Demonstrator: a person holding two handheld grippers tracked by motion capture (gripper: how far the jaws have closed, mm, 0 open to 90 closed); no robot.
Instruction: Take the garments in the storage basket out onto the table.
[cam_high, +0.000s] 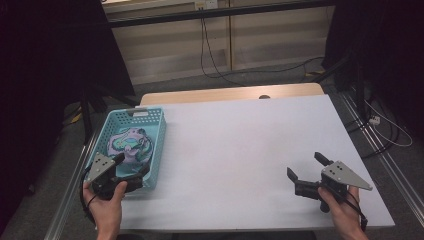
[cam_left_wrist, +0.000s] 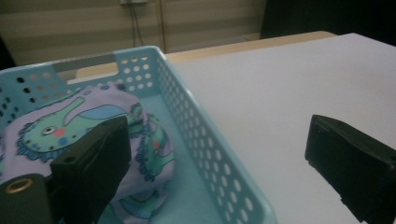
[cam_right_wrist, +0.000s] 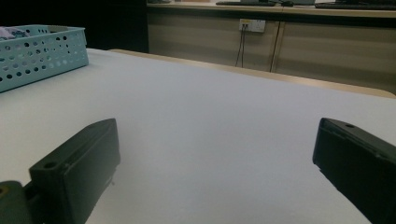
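The patterned cloth (cam_left_wrist: 93, 135) lies in the teal basket (cam_high: 156, 150); the left hand-held gripper (cam_high: 132, 167) straddles the rim, wide open, empty. Judged next: lower and close on the cloth; the right hand-held gripper (cam_high: 306, 167) waits open, empty.

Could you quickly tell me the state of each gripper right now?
Left gripper: open, holding nothing, jaws straddling the basket wall.
Right gripper: open, empty.

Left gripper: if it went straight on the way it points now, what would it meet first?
Probably the near right wall of the teal basket. The left gripper is open and straddles that wall: one jaw over the patterned cloth inside, the other over the white table outside. Depth is unclear, so it might pass above the rim.
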